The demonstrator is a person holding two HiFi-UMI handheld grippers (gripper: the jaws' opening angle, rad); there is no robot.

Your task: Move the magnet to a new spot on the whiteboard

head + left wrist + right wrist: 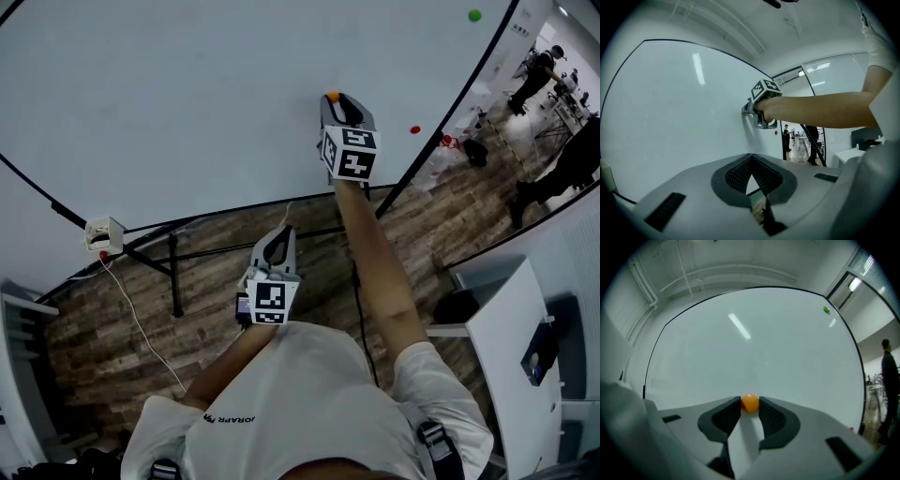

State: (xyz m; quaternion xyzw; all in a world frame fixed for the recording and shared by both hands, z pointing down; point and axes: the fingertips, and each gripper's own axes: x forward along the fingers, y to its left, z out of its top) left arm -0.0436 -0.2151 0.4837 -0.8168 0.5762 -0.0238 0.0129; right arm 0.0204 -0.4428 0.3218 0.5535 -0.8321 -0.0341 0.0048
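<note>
A small orange magnet (332, 96) (750, 403) sits against the whiteboard (187, 112) (764, 348), near the middle of its lower half. My right gripper (339, 97) (750, 402) is at the board with arm outstretched, both pads pressing on the magnet's sides. The left gripper view shows that right gripper (746, 111) touching the whiteboard (670, 117). My left gripper (278, 234) (751, 158) hangs back from the board, lower, with its pads meeting at the tips and nothing between them.
A green magnet (474, 15) (827, 310) sticks near the board's top right, a red magnet (415, 129) near its right edge. A white box (103, 234) with a cable hangs at the board's lower left. A white desk (511, 347) stands at right; people (544, 70) beyond.
</note>
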